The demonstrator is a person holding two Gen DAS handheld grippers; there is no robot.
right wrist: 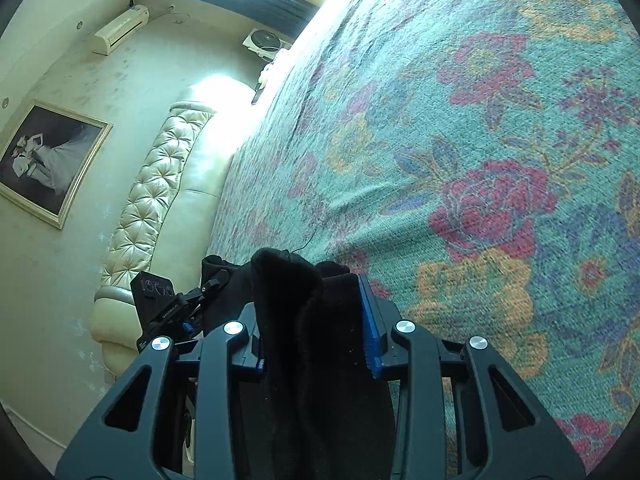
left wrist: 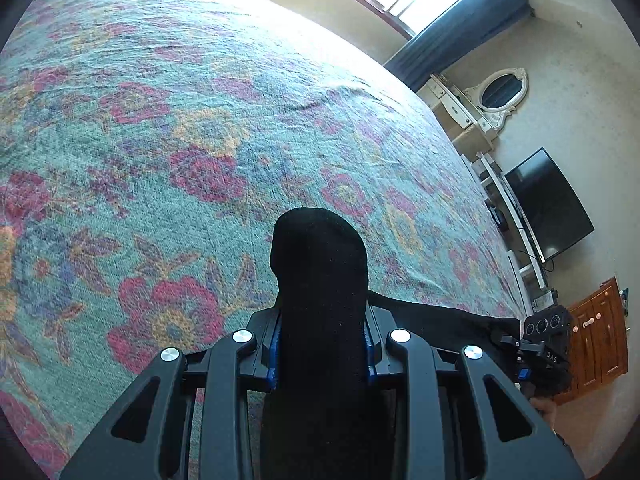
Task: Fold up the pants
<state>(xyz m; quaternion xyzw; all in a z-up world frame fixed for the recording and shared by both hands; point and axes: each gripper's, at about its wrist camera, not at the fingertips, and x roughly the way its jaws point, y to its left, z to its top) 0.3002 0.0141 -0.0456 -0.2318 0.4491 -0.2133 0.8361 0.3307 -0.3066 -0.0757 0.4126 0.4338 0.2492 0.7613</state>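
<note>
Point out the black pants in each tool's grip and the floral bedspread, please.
black pants [left wrist: 320, 280], left wrist view: bunched fabric in the left tool.
black pants [right wrist: 304, 320], right wrist view: fold in the right tool.
floral bedspread [left wrist: 192, 128], left wrist view: bare patterned surface.

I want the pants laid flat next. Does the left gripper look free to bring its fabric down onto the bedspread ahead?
Probably yes: the left gripper, shut on the black pants, faces bare floral bedspread.
</note>
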